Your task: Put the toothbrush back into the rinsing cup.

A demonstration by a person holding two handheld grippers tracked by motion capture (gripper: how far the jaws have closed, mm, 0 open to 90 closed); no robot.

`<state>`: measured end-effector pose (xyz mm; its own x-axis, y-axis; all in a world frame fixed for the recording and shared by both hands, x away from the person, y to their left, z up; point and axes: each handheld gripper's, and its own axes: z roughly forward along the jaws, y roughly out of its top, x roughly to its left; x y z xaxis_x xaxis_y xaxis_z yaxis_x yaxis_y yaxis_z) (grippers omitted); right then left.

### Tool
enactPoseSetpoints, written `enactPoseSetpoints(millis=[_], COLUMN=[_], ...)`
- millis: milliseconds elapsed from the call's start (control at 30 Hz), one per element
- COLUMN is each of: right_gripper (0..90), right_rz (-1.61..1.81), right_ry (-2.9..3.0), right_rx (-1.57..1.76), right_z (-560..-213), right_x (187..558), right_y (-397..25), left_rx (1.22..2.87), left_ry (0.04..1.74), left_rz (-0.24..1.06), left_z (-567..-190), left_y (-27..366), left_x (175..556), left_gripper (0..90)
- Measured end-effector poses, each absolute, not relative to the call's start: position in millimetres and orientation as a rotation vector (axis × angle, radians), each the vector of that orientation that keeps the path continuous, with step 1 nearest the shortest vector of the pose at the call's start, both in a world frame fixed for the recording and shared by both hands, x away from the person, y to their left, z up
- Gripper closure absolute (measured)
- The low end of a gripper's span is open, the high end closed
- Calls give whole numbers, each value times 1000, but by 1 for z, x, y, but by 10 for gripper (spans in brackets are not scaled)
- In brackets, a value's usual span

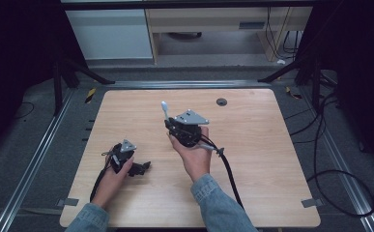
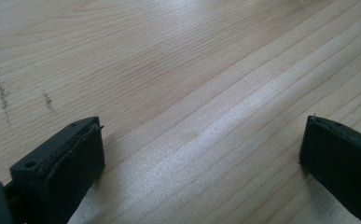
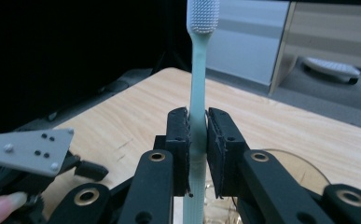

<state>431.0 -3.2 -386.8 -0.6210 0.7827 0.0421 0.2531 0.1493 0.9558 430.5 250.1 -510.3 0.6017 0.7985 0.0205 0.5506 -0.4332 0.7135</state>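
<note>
- Bare table (image 1: 252, 145) is seen all around the right gripper (image 1: 167, 122), so passage is left open to the far and right edges.
- The gap between the left gripper's (image 2: 201, 154) wide-set jaws is taken up by nothing but wood.
- A small round grommet (image 1: 222, 101) is set flush near the far edge.
- The right gripper's jaws are blocked by the toothbrush (image 3: 197, 93) clamped between them.

A pale wooden table (image 1: 252, 145) is carrying the scene, its grain running lengthwise. A small dark round fitting (image 1: 222, 101) is sitting in the top near the far edge, and grey tape tabs (image 1: 67, 202) are marking the near corners.
</note>
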Motion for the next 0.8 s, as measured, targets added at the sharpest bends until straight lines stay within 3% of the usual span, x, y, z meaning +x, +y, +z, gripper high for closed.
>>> enactPoseSetpoints(millis=[800], right_gripper=[794], right_rz=[1574], right_ry=[1785], right_rx=[909], right_z=[-390], right_x=[433], right_y=[7], left_rx=[2152], left_ry=[1059], left_rz=[470], left_z=[-510], left_y=[250], left_x=[431], left_gripper=[0])
